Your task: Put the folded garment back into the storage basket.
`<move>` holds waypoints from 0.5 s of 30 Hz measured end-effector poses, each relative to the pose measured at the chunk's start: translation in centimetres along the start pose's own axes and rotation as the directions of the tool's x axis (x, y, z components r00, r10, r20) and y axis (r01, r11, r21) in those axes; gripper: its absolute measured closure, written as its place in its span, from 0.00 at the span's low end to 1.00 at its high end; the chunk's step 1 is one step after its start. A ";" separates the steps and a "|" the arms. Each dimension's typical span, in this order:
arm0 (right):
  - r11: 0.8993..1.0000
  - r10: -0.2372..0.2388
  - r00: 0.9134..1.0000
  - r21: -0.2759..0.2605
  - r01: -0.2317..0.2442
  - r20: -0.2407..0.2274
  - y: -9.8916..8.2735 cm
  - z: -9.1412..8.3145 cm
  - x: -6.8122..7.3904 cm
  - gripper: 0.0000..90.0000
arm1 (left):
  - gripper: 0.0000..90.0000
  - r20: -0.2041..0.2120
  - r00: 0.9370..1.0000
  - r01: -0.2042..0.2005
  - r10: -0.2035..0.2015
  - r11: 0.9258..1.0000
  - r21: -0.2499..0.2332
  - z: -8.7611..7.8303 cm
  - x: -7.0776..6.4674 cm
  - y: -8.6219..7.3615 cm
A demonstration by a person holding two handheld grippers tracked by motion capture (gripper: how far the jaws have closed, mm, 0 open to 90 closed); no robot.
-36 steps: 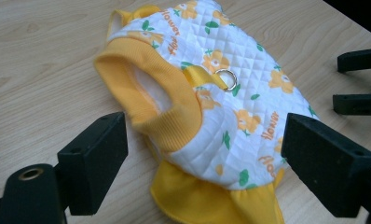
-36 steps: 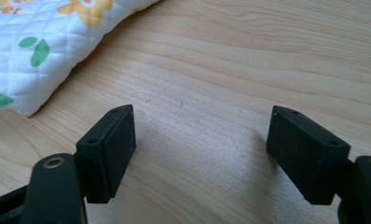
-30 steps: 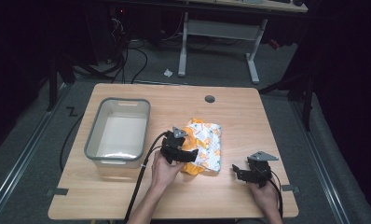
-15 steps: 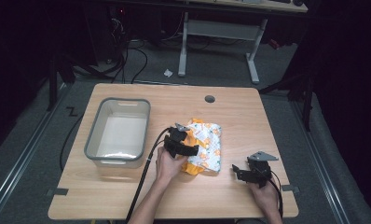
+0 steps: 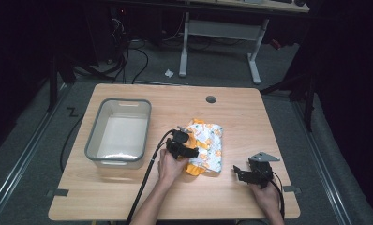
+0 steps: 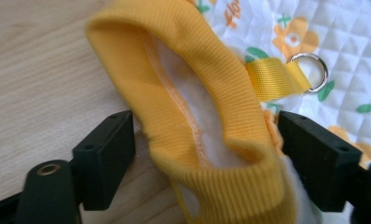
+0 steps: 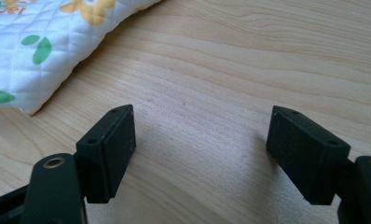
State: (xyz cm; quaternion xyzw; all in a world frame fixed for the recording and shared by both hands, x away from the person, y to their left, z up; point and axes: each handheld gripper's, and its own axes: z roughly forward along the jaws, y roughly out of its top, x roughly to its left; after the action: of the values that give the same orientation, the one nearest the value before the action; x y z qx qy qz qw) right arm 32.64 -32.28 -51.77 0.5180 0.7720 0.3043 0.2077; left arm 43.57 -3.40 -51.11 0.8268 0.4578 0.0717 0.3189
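Your left gripper (image 5: 187,140) sits at the near left end of the quilted garment (image 5: 207,147), jaws spread wide with its yellow ribbed cuff (image 6: 211,93) looping between them, not pinched. A yellow strap with a metal ring (image 6: 309,71) lies just beyond. Your right gripper (image 5: 238,172) rests on the table (image 5: 250,117), jaws apart over bare wood, near the garment's white corner. The grey bin (image 5: 120,132) stands to the left.

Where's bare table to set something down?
Free: far strip behind bin and garment, around the grommet hole; right side beyond garment; near-left corner in front of bin. Crowded: centre, where left gripper straddles the garment; right gripper sits near-right.
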 end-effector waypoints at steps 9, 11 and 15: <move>1.000 -0.001 1.000 0.000 0.001 0.000 0.0 0.0 0.0 0.27 | 0.40 -0.031 0.996 -0.078 0.078 0.997 0.002 0.1 -1.0 0.1; 1.000 0.000 1.000 0.000 0.000 0.000 0.0 0.0 0.0 0.27 | 0.54 -0.019 0.996 -0.091 0.091 0.996 0.005 0.0 -1.3 0.1; 1.000 -0.001 1.000 0.000 0.001 0.000 0.0 0.0 0.0 0.27 | 0.67 0.006 0.996 -0.090 0.090 0.996 0.005 0.0 -1.4 0.1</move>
State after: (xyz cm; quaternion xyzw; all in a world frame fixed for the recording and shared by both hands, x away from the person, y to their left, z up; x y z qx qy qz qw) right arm 32.64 -32.28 -51.77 0.5179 0.7721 0.3041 0.2079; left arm 42.85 -4.56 -50.76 0.8475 0.4196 0.0826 0.3145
